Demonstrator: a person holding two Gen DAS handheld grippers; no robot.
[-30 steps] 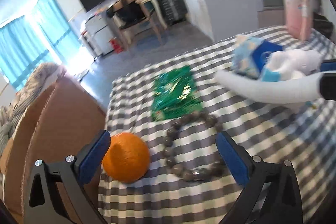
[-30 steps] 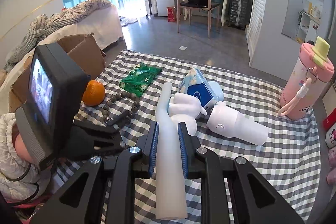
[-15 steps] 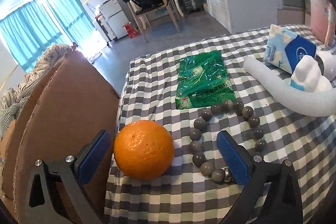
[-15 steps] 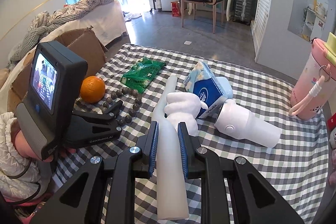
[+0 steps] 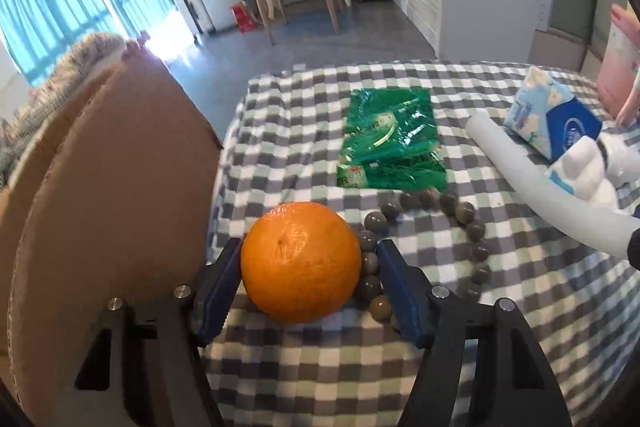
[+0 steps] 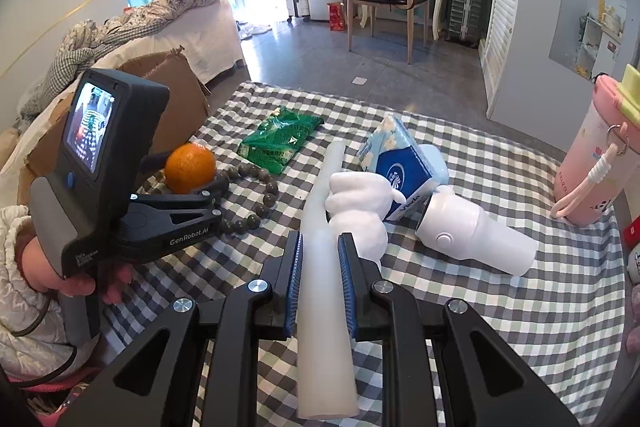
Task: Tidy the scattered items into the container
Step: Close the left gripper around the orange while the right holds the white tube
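An orange [image 5: 301, 260] sits on the checked cloth at the table's left edge; my left gripper [image 5: 310, 283] is shut on it, pads touching both sides. It also shows in the right wrist view [image 6: 190, 167]. A bead bracelet [image 5: 436, 239] lies just right of the orange, partly under the right finger. My right gripper [image 6: 320, 277] is shut on a white tube [image 6: 322, 259] and holds it over the table. The cardboard box [image 5: 100, 211] stands just left of the orange.
A green snack packet [image 5: 392, 145], a blue tissue pack [image 6: 400, 159], a white glove-shaped item [image 6: 358, 205], a white bottle lying down [image 6: 472, 237] and an upright pink bottle [image 6: 596, 155] are on the table. A chair and desk stand beyond.
My left gripper moved forward around the orange and closed on it. My right gripper kept its hold on the white tube and shifted a little.
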